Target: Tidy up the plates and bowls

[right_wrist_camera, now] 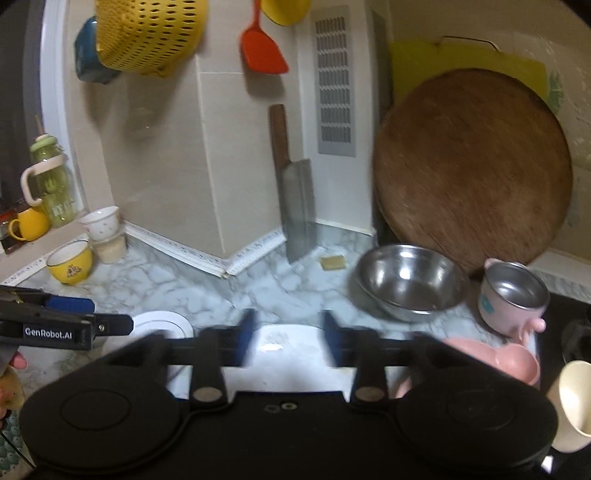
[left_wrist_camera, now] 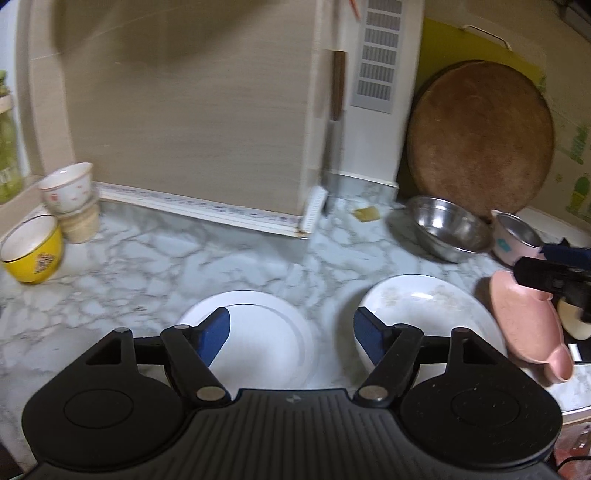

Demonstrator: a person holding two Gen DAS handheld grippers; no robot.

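A marble counter (right_wrist_camera: 159, 284) fills the middle. At 1 o'clock a round wooden board (right_wrist_camera: 472, 170) leans on the wall, with a yellow board (right_wrist_camera: 461, 55) behind it. A cleaver (right_wrist_camera: 295, 199) stands upright at 12, beside a grey vent (right_wrist_camera: 334, 85). A red spatula (right_wrist_camera: 262, 44) hangs above it, a yellow colander (right_wrist_camera: 147, 33) at 11. A green bottle (right_wrist_camera: 51, 184) and a yellow mug (right_wrist_camera: 29, 223) sit on a ledge at 9. A pink cup (right_wrist_camera: 511, 295) stands at 3, and a small yellow sponge (right_wrist_camera: 332, 263) lies near the cleaver.
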